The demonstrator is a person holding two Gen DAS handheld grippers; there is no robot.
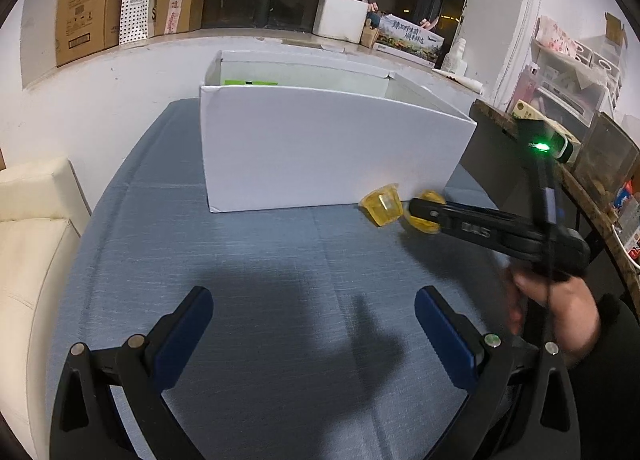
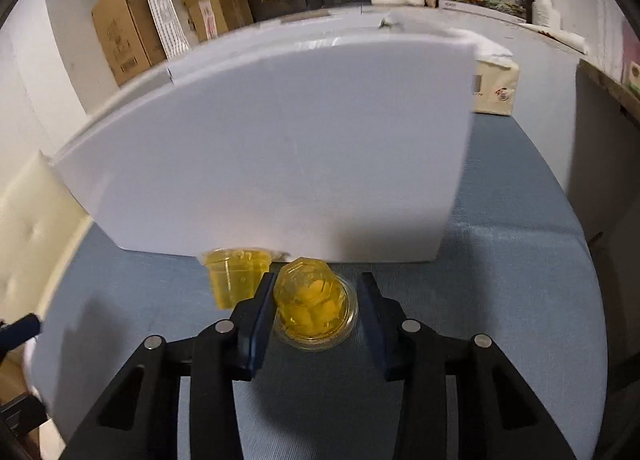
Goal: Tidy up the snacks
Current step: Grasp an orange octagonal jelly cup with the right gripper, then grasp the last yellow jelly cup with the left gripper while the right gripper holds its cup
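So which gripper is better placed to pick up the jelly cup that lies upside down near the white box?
Right. The right gripper already straddles the upside-down jelly cup, one finger on each side. The left gripper is open over bare tablecloth, well short of both cups.

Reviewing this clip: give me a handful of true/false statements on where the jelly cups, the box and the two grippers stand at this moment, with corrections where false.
1. Two yellow jelly cups sit on the blue cloth in front of the white box. True.
2. The right gripper has one jelly cup between its fingers. True; the left pad is at the cup, while a gap shows on the right side.
3. The left gripper holds the other cup. False; its jaws are open with nothing between them.
4. The white box has a closed lid. False; its top is open and something green shows inside.
5. The cup between the right fingers stands mouth up. False; it rests on its wide rim, upside down.
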